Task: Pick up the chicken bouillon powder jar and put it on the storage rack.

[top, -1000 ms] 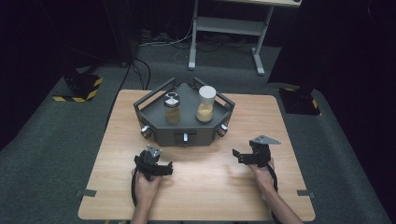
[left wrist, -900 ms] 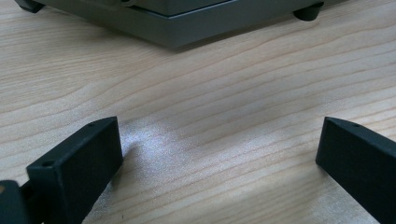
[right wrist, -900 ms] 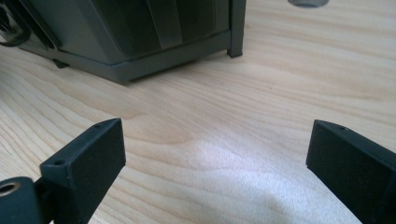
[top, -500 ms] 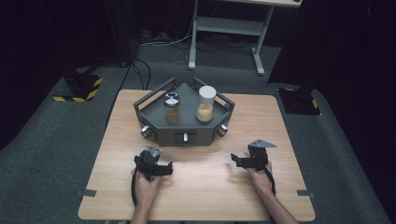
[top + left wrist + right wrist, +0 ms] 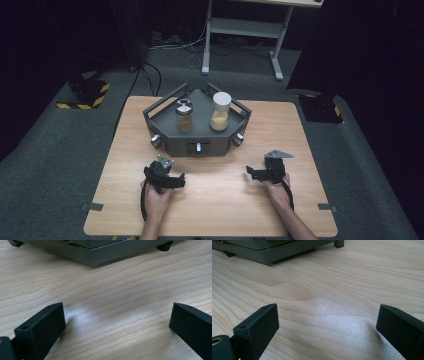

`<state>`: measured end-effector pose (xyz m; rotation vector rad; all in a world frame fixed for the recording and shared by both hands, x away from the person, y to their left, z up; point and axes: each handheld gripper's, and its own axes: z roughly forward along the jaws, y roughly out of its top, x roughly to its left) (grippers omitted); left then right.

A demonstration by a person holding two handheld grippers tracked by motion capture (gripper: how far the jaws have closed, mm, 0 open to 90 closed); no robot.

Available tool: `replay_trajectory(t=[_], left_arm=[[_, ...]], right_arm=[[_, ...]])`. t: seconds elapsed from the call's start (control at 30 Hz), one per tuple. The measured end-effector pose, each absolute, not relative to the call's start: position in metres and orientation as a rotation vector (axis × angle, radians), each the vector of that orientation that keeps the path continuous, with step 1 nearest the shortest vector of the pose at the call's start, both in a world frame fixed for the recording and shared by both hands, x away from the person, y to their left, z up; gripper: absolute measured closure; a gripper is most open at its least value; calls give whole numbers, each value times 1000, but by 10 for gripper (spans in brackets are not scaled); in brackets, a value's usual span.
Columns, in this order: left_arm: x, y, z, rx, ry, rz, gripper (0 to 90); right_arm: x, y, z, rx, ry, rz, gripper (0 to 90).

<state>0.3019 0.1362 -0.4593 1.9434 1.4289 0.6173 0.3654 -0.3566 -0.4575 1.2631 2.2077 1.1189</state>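
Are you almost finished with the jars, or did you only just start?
Only just starting. Done: nothing; the silver-lidded jar and the white-capped jar both stand in the grey tray. In hand: nothing; the left tongs and right tongs are open over the table. Left: probably reaching and grasping a jar.

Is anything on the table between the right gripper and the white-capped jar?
Only the grey tray's front wall: the white-capped jar stands inside it. Bare wood lies between the right gripper and the tray.

We see a pale wood-grain table [image 5: 300, 135] with a soft sheen, a matt grey metal-looking tray [image 5: 172, 142], matt black plastic gripper jaws, and grey carpet-like flooring [image 5: 75, 150].
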Motion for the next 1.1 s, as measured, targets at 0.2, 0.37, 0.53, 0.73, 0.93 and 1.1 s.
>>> replay_trajectory(t=[0.2, 0.37, 0.53, 0.73, 0.93, 1.1], left_arm=[[302, 136, -459, 1943, 1429, 617, 4], [302, 136, -459, 1943, 1429, 617, 4], [302, 136, -459, 1943, 1429, 617, 4], [302, 136, -459, 1943, 1429, 618, 4], [302, 136, -459, 1943, 1429, 618, 4], [302, 136, -459, 1943, 1430, 618, 4]], right_arm=[[368, -351, -455, 1269, 2226, 1072, 41], [369, -349, -454, 1274, 2228, 1060, 42], [368, -346, -454, 1266, 2229, 1041, 42], [368, -343, -453, 1258, 2233, 1026, 41], [367, -340, -452, 1247, 2235, 1005, 42], [367, -338, -452, 1244, 2234, 996, 45]])
